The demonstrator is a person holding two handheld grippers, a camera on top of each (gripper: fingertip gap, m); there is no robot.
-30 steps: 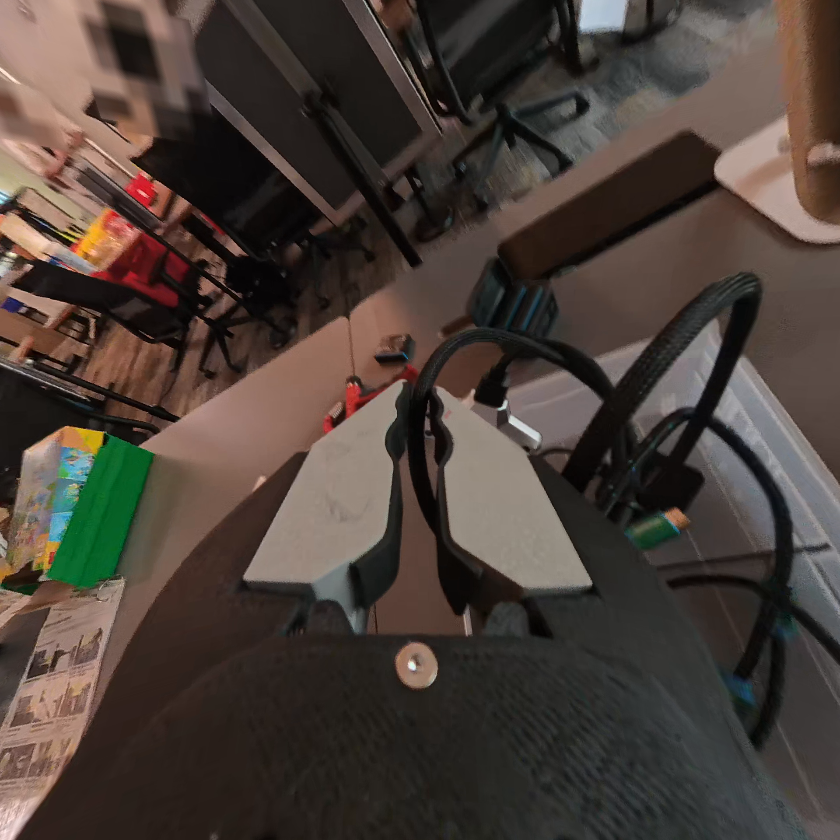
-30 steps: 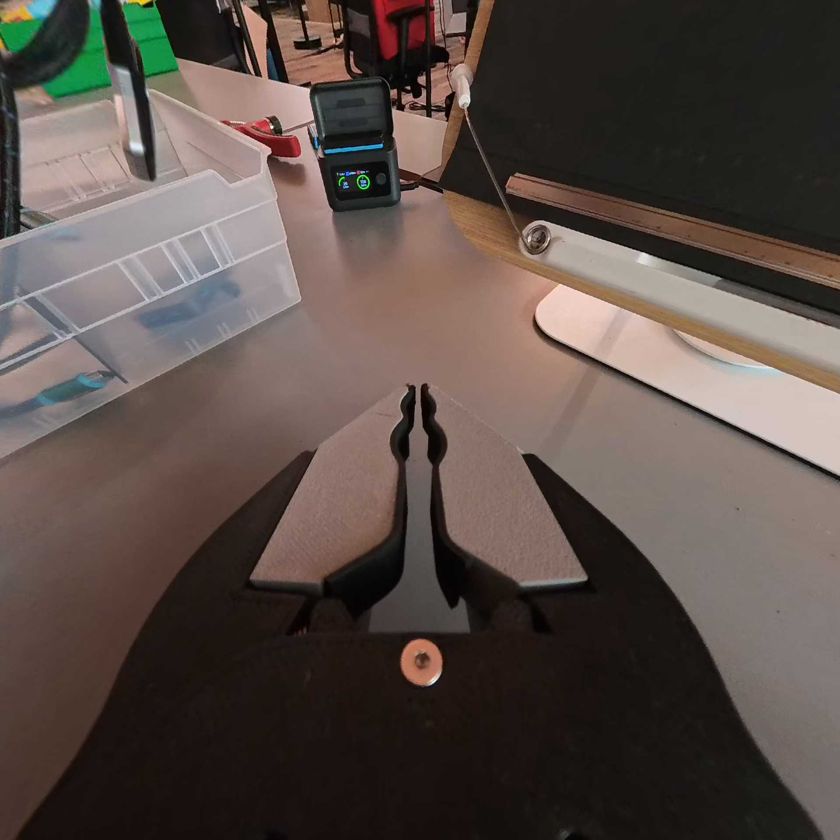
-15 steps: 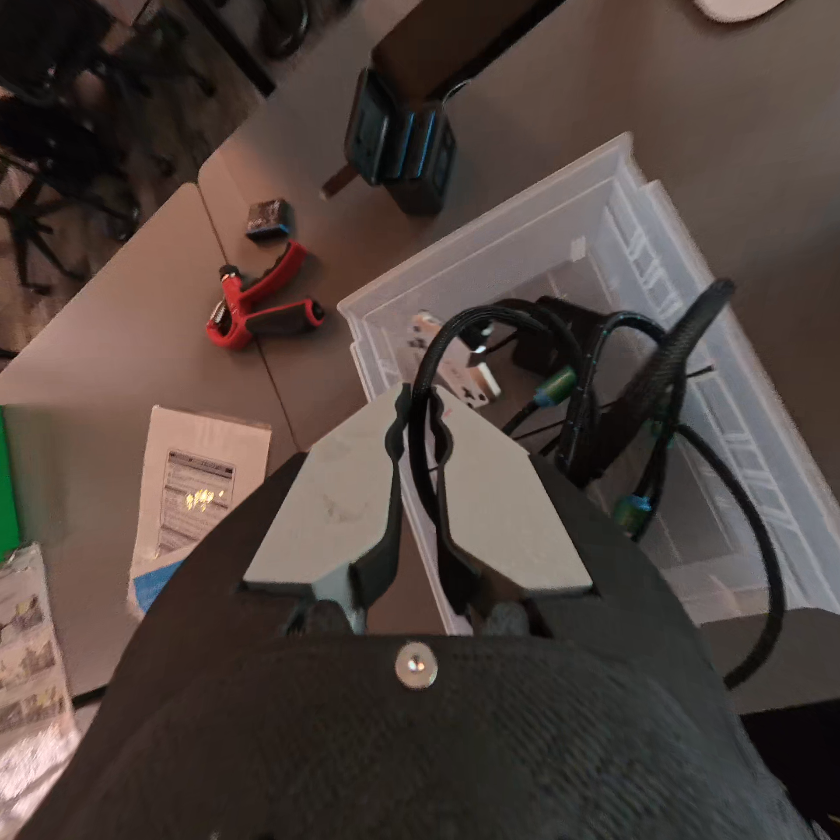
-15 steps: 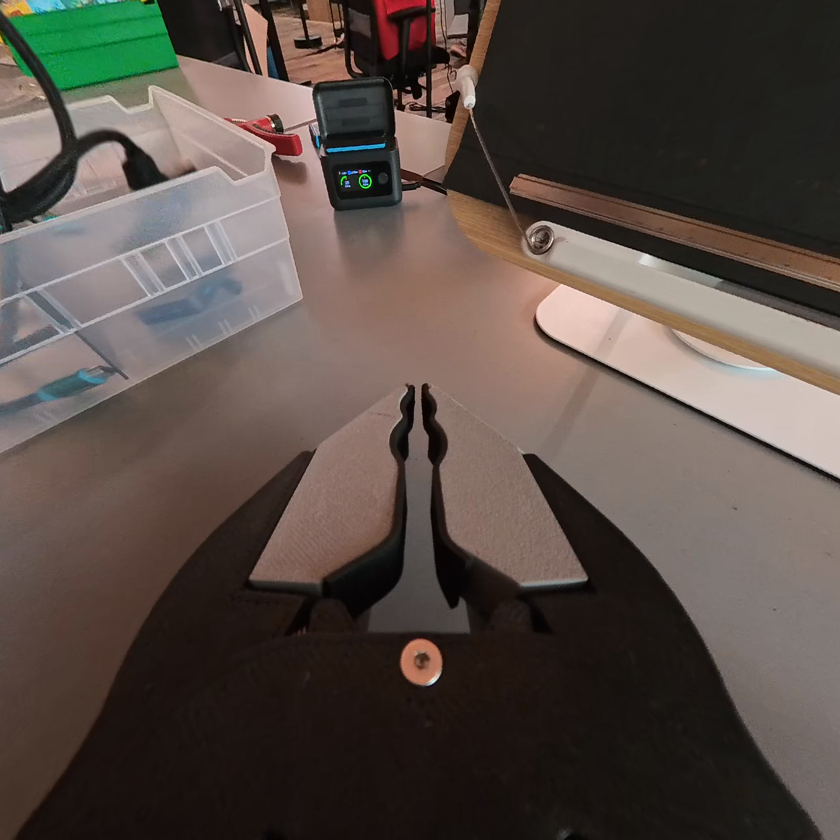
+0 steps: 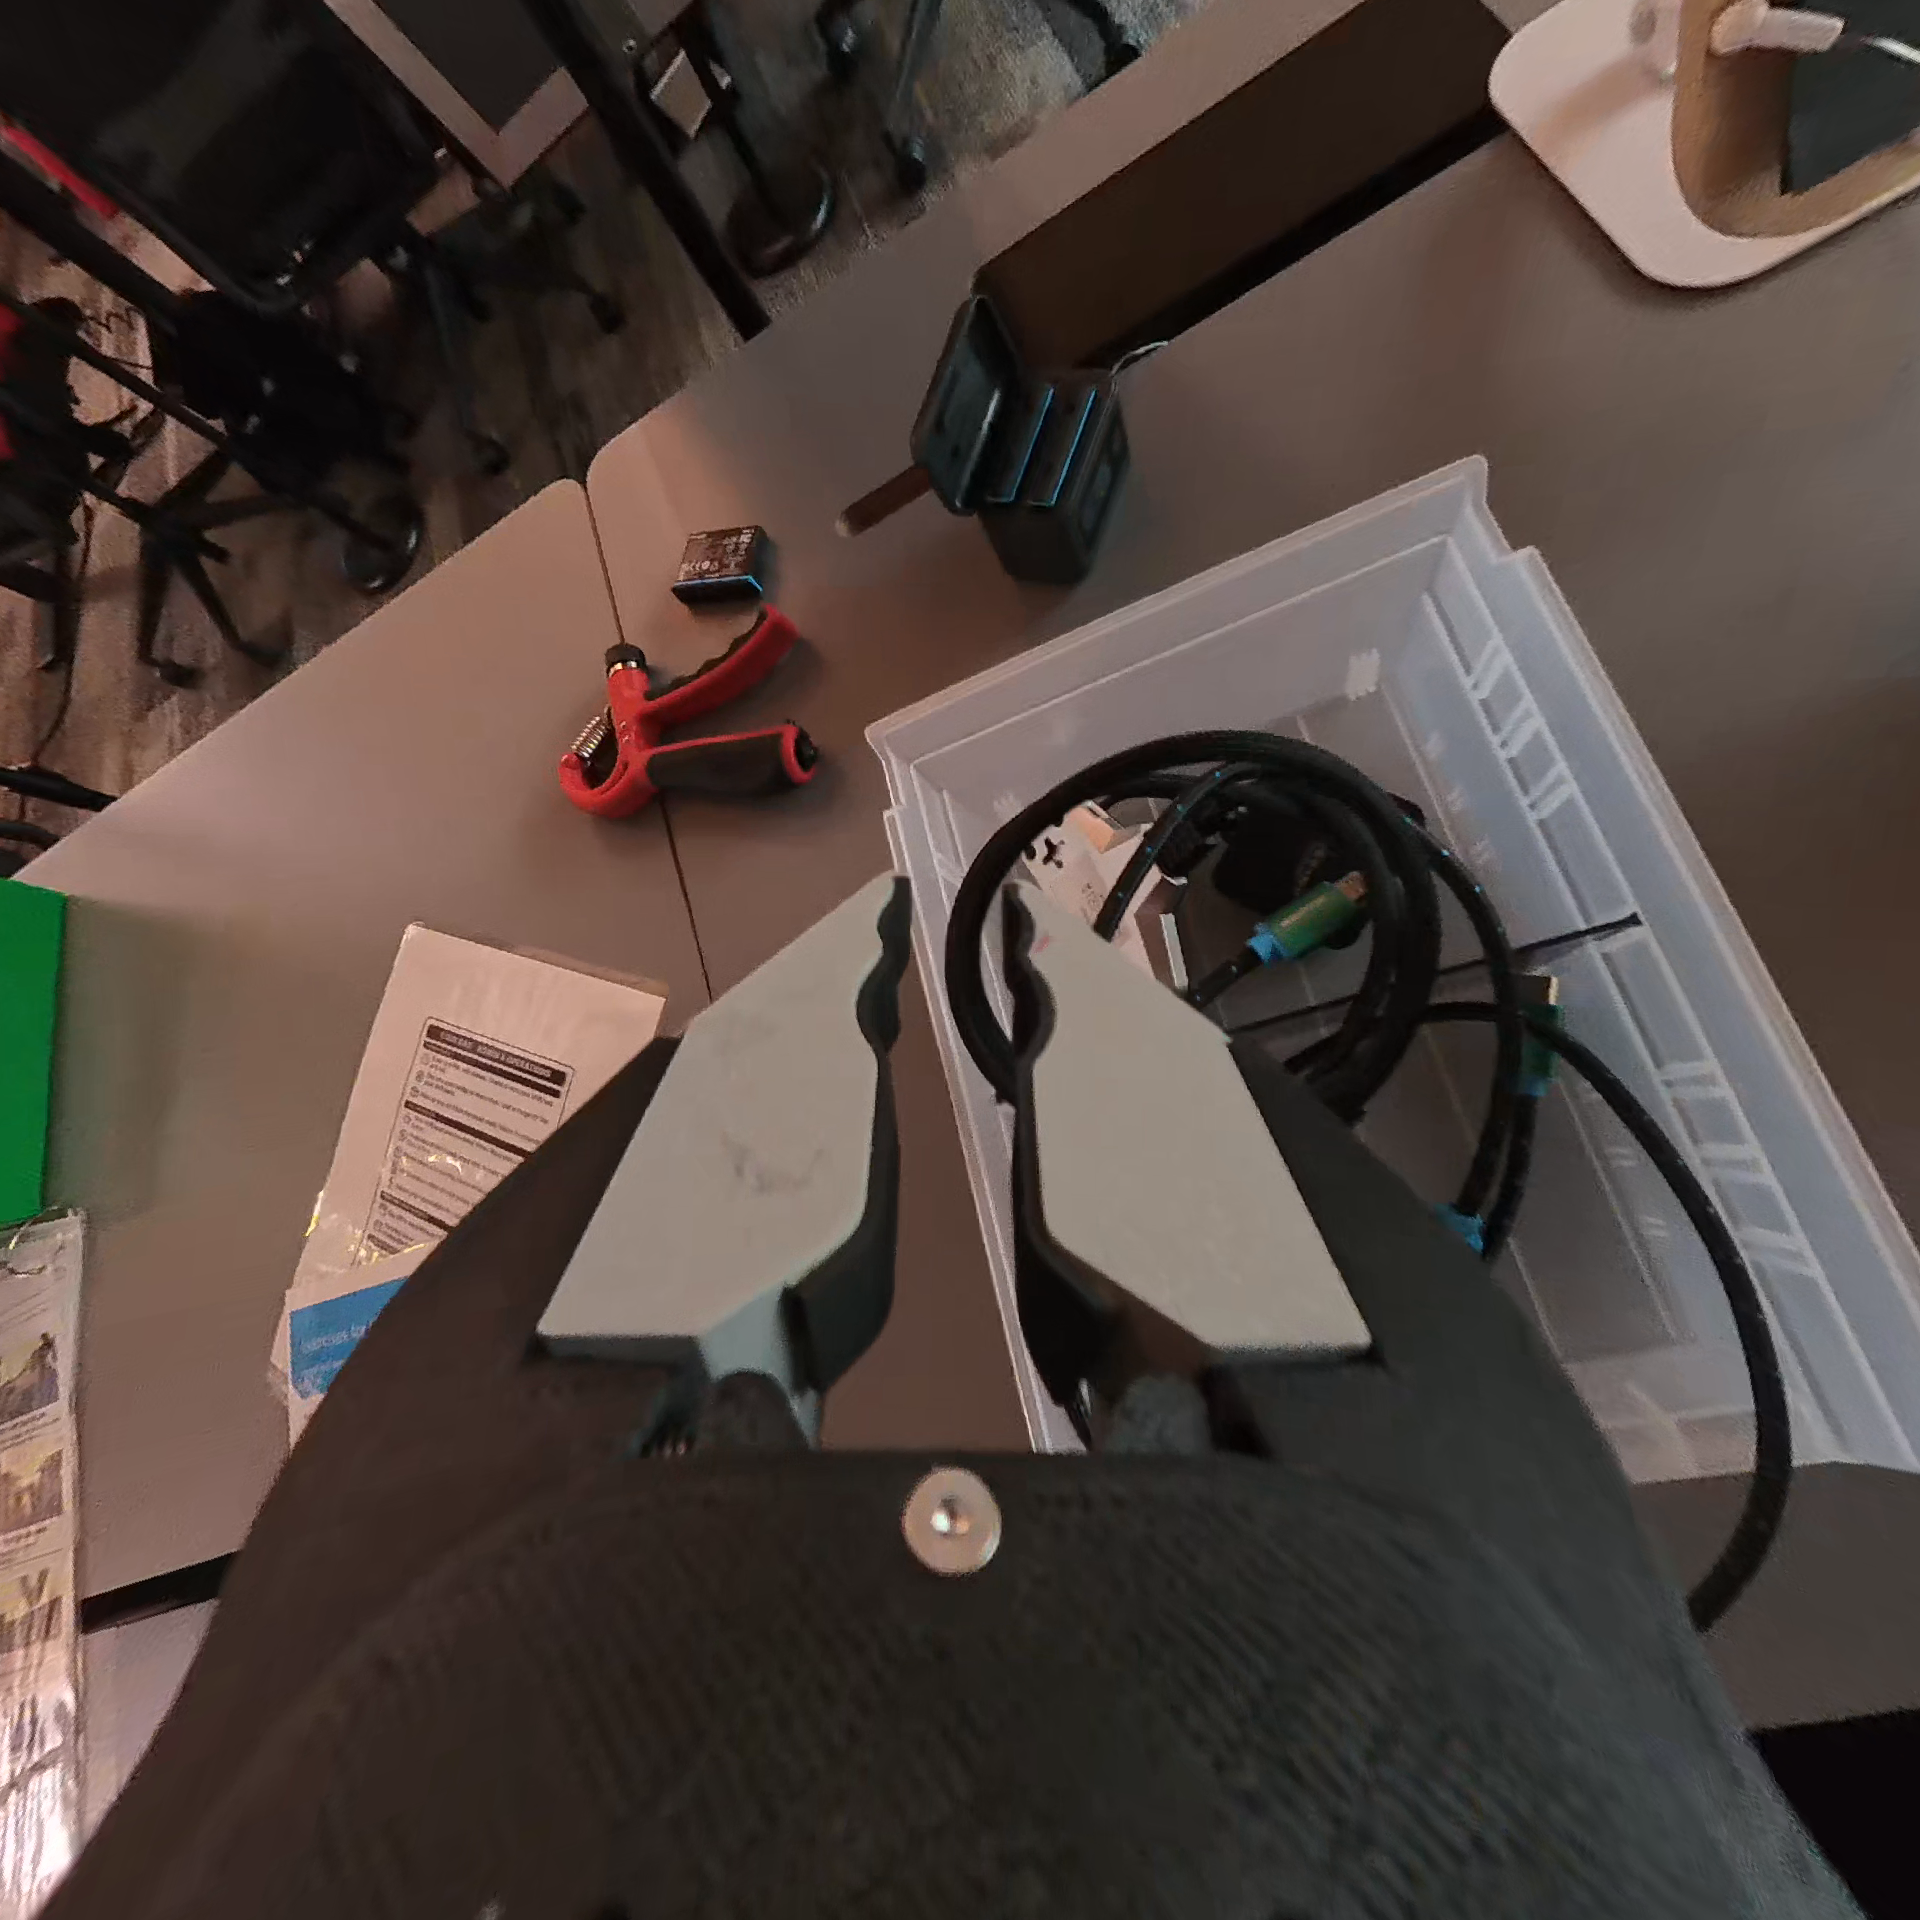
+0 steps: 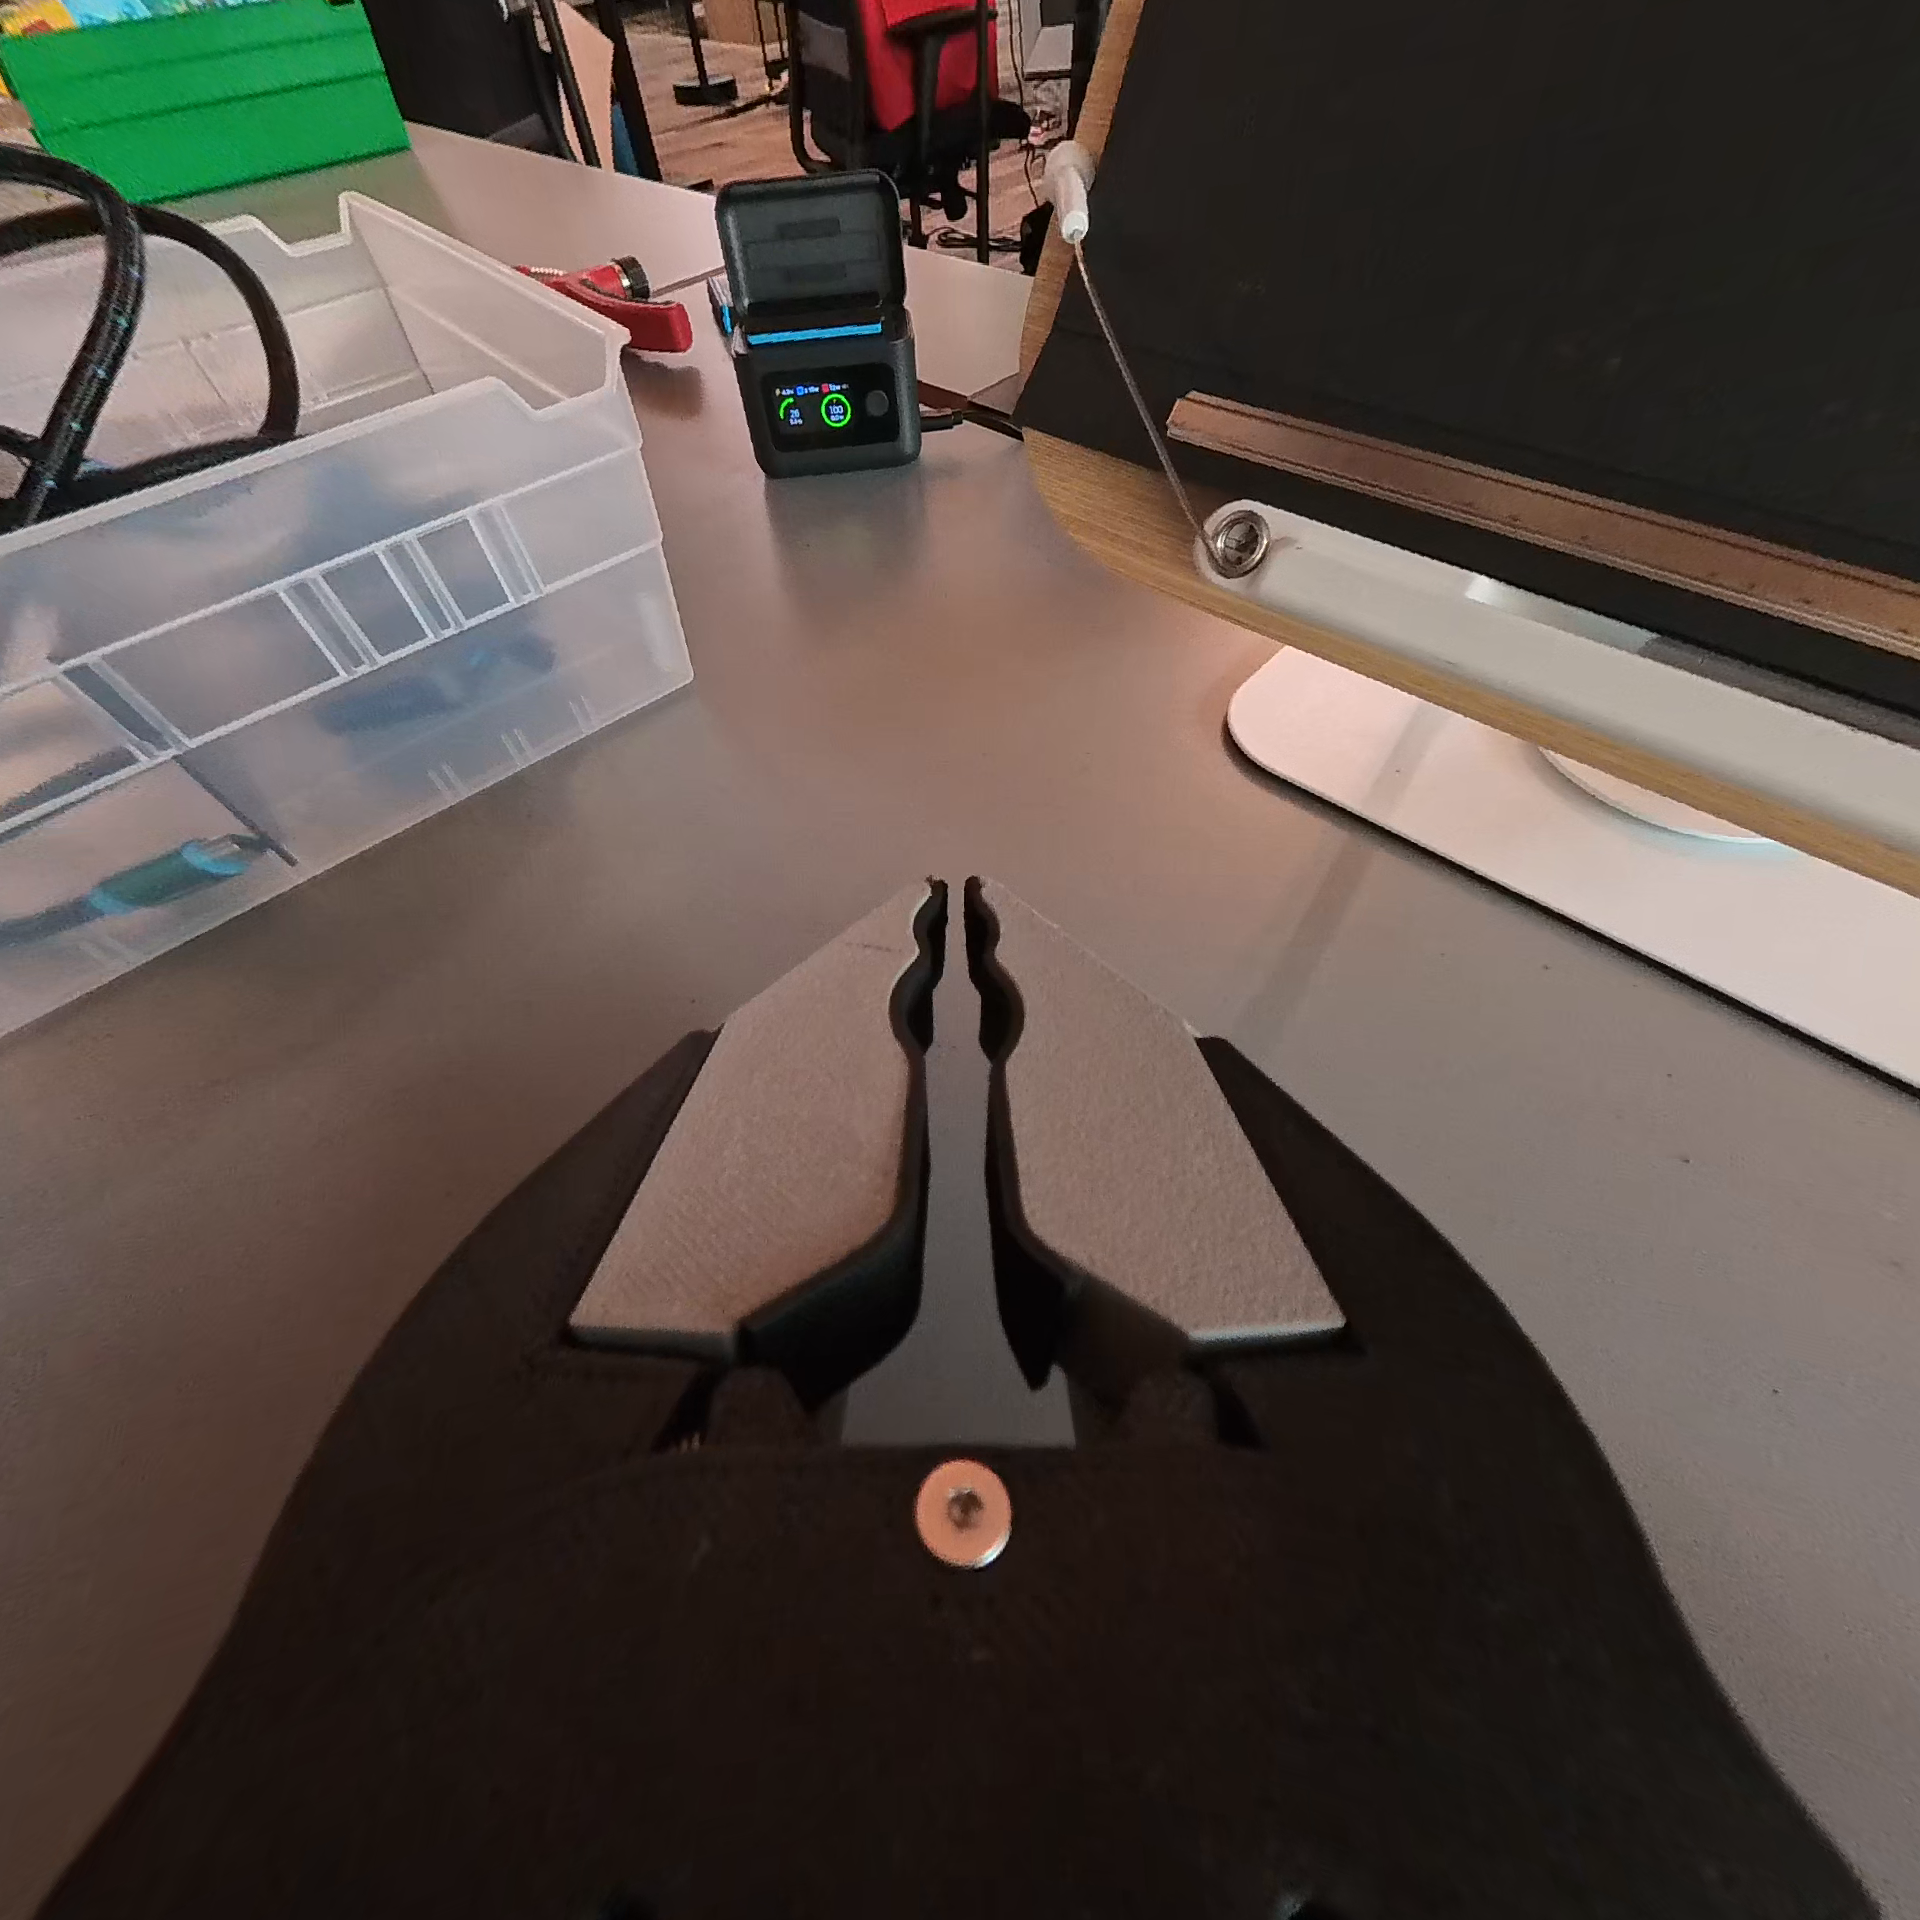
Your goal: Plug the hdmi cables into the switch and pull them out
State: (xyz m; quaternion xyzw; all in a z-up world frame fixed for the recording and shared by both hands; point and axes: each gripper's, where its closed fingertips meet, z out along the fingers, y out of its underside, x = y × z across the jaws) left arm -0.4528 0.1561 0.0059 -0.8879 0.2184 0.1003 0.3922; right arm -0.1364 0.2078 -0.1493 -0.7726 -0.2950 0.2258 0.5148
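Observation:
A bundle of black braided HDMI cables (image 5: 1226,743) lies coiled in a clear plastic bin (image 5: 1455,520). One green and blue plug (image 5: 1304,920) shows inside the coil. A small pale box (image 5: 1086,868), perhaps the switch, lies under the coil. My left gripper (image 5: 956,909) hovers over the bin's near corner, jaws parted wider than the cable loop that runs between them along the right finger. My right gripper (image 6: 956,888) is shut and empty, low over the grey table. In its view the bin (image 6: 343,540) and cable (image 6: 114,281) are far left.
A red hand-grip tool (image 5: 675,738), a small black battery (image 5: 722,566) and a dark charging case (image 5: 1023,457) lie beyond the bin. A leaflet (image 5: 468,1101) lies at left. A white stand base (image 6: 1558,862) and a tilted dark board stand at right. A green box (image 6: 208,104) stands far back.
My left gripper swung down over the bin with the cable bundle. The bundle now rests in the bin and the jaws have parted. The right gripper has not moved.

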